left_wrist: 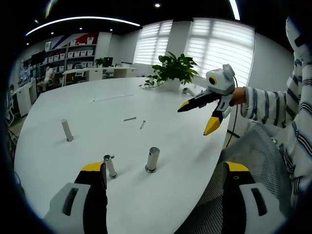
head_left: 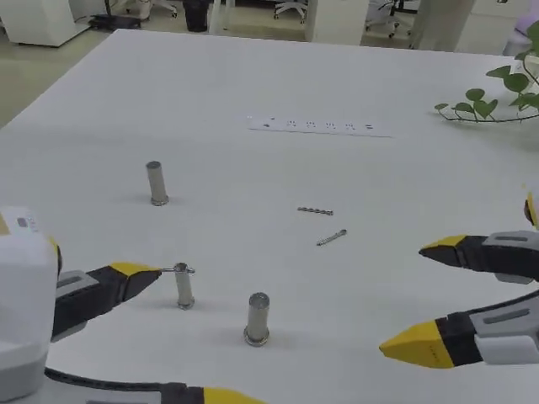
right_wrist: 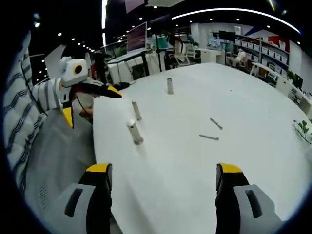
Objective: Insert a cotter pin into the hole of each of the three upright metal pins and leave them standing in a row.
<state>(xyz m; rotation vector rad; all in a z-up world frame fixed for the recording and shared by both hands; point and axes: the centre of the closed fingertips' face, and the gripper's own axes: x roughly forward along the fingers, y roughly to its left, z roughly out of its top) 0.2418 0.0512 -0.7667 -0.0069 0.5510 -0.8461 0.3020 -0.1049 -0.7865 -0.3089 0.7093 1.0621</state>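
Three upright metal pins stand on the white table (head_left: 278, 168): one far left (head_left: 157, 183), one near the front (head_left: 184, 288) with a cotter pin (head_left: 183, 269) through its top, and a thicker one (head_left: 257, 319) to its right. Two loose cotter pins (head_left: 315, 210) (head_left: 331, 238) lie flat in the middle. My left gripper (head_left: 194, 332) is open, its upper fingertip (head_left: 152, 271) right beside the inserted cotter pin. My right gripper (head_left: 402, 296) hangs open above the table's right side, holding nothing. The left gripper view shows the pinned post (left_wrist: 110, 165) next to my own left finger (left_wrist: 93, 170).
A white power strip (head_left: 320, 126) lies across the far middle of the table. Plant leaves (head_left: 505, 88) reach in at the far right edge. A grey chair (left_wrist: 263, 141) stands off the table's near edge, and desks and shelves fill the room behind.
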